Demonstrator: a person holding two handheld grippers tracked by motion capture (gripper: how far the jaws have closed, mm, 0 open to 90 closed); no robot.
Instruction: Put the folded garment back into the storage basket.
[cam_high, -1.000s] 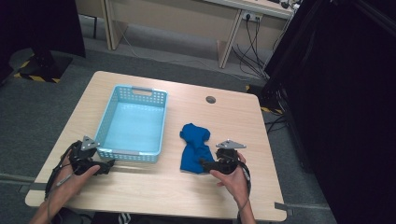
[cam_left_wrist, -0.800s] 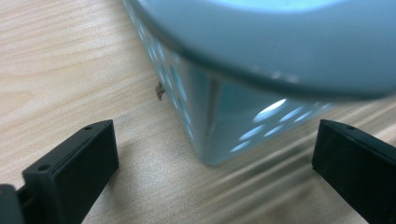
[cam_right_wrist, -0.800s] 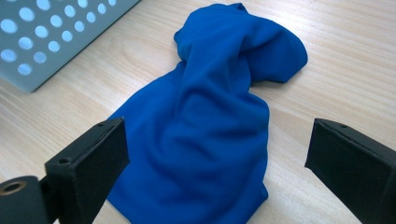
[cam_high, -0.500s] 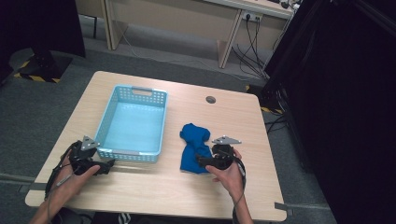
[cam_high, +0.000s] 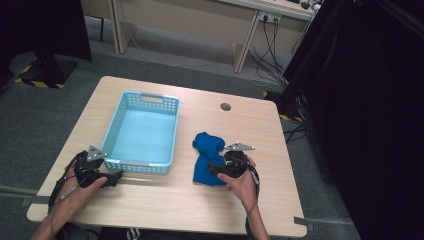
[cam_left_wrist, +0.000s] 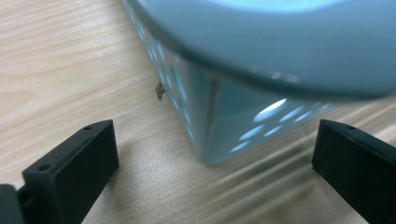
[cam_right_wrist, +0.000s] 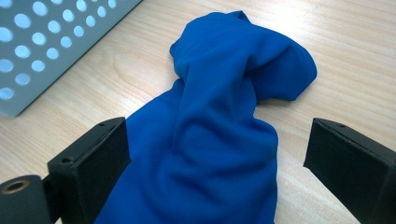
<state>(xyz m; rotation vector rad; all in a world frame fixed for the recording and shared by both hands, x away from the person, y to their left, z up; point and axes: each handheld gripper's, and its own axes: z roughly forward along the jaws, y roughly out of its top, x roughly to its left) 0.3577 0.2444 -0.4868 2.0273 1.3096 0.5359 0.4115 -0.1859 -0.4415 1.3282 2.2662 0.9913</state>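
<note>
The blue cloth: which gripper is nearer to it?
Right. The right gripper is over the blue cloth, open fingers straddling it; the left gripper sits by the basket corner.

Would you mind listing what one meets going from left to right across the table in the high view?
left gripper → light blue basket → blue cloth → right gripper, jaws open around the cloth's near end.

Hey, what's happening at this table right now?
A person at a wooden table holds a pair of tongs in each hand. The right tongs are open around the near end of a crumpled blue cloth, not yet closed on it. The left tongs are open too, at the near left corner of a light blue perforated basket. The basket looks empty, with the cloth lying beside it on its right.
</note>
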